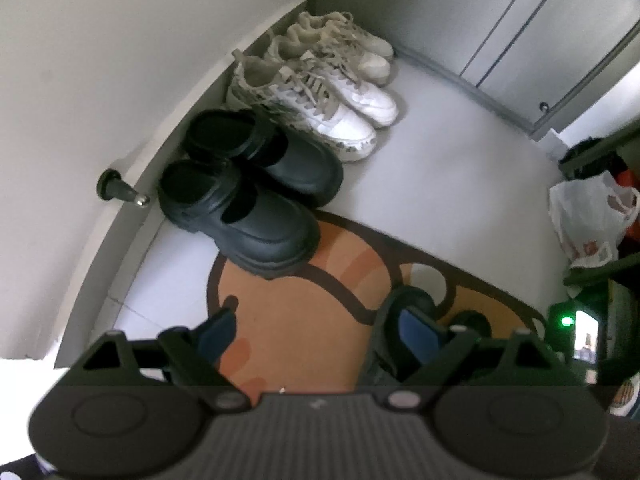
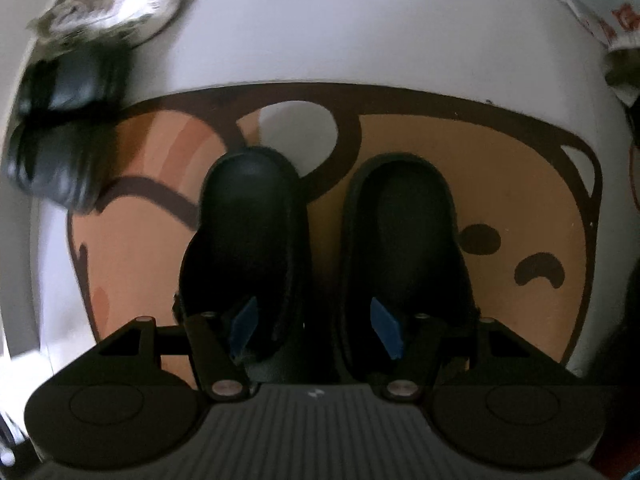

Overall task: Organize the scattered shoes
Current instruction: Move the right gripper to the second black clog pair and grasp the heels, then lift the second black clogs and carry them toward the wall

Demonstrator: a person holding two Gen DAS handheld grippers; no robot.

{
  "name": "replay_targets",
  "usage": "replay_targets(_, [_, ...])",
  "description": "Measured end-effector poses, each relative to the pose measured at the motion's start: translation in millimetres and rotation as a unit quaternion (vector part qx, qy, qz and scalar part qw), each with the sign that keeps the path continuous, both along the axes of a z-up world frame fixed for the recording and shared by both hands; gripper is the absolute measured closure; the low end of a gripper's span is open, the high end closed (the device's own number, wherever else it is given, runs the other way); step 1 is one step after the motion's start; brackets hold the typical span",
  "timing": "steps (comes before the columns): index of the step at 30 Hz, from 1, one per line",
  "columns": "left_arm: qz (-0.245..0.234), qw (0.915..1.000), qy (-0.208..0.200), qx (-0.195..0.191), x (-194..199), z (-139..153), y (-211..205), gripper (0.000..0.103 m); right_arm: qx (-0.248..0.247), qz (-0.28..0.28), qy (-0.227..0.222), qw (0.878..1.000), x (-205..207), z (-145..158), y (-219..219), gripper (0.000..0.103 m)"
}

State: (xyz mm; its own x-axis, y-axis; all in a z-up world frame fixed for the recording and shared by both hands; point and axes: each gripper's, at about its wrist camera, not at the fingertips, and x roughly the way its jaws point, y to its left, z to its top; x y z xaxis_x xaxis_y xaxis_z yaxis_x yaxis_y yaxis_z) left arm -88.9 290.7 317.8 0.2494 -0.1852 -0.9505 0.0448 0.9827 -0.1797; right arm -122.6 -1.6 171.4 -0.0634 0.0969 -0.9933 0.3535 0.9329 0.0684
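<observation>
From my left wrist view, clogs (image 1: 256,196) sit at eleven o'clock on the mat's (image 1: 304,340) edge, sneakers (image 1: 320,84) lined up behind them along the wall (image 1: 100,60).

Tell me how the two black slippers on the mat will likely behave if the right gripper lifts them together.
The black slippers look soft and low, so they probably weigh little. Their walls may bend when squeezed. Held by the inner edges only, between the right gripper fingers, one could slip and drop onto the mat.
</observation>
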Motion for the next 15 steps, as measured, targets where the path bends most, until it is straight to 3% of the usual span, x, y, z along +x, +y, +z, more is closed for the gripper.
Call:
replay_targets(4, [0.007,1.0,0.003,0.001,-1,-1,6,0.012,-0.03,0.042,0.03,0.998,1,-22,15,0.036])
replay_targets(7, [0.009,0.9999,0.0,0.005,-1,1,10,0.012,-0.033,0.024,0.05,0.998,-4,-32,13,0.043])
replay_targets(8, [0.012,0.9999,-0.001,0.005,-2,2,13,0.012,-0.029,0.015,0.052,0.998,-6,-33,12,0.065])
replay_targets(9, [0.014,0.9999,-0.001,0.006,-2,3,15,0.012,-0.03,0.016,0.05,0.998,-5,-33,14,0.08])
replay_targets(15, [0.025,0.9997,-0.006,0.003,-3,11,25,0.012,-0.037,0.047,0.035,0.998,-8,-32,25,0.081])
